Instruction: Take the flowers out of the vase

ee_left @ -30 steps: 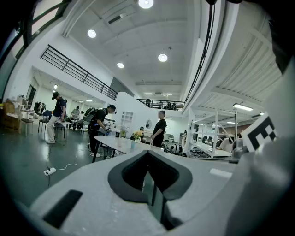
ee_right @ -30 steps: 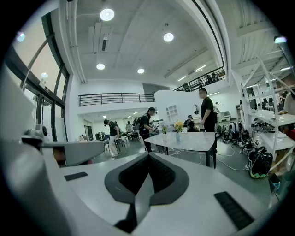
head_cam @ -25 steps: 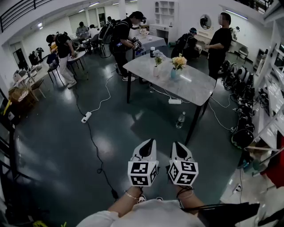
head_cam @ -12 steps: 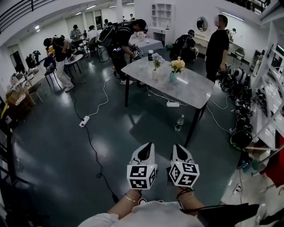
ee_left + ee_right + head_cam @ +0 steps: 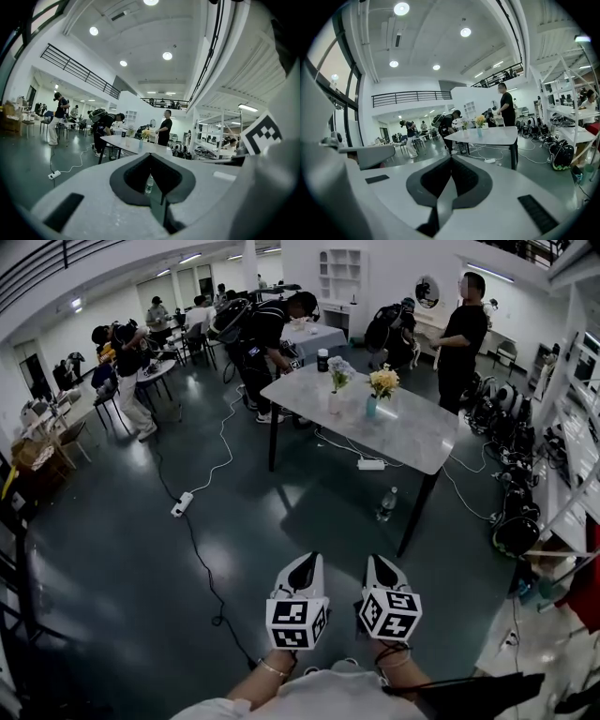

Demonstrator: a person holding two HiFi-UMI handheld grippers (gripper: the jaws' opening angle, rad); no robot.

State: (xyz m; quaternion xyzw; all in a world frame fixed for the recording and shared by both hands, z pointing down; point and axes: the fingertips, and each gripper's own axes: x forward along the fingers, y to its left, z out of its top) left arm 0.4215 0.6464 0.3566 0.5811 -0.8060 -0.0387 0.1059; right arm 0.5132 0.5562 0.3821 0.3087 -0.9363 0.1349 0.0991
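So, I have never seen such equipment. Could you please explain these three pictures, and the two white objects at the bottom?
There is no robot here. A person holds two tools, the left hand-held gripper and the right hand-held gripper; the patterned cubes belong to them. One picture comes from a camera on the person's head, looking down. The other two come from cameras riding on each tool, looking along its jaws. Both pairs of jaws are shut and hold nothing. Across the floor, a pale table bears yellow flowers in a bluish vase, pale flowers in a white vase and a dark cup.
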